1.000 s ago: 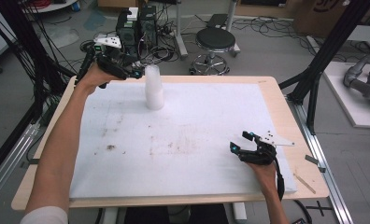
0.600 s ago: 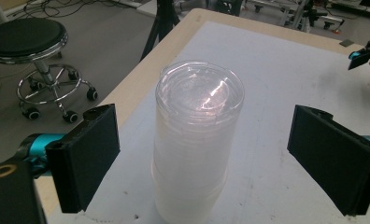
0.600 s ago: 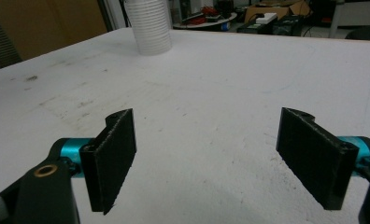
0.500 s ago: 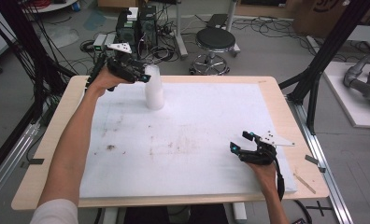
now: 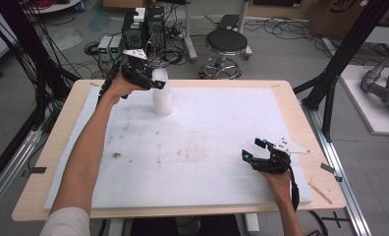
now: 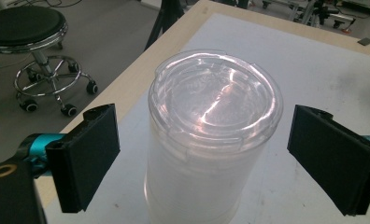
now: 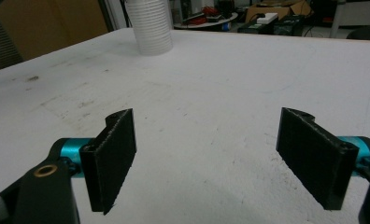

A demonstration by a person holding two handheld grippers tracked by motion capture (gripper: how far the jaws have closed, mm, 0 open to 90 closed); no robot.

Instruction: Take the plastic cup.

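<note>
Since a second ago my left gripper (image 5: 153, 81) has slid right along the far edge and now hangs over the top of the stack of clear plastic cups (image 5: 162, 94), while my right gripper (image 5: 255, 152) has kept its place at the near right. On the white mat (image 5: 202, 147) covering the table (image 5: 60, 132), the stack stands upright at the far left. I see the left jaws spread apart on either side of the stack's rim without touching it, and the right jaws stand apart over bare mat with nothing between them.
</note>
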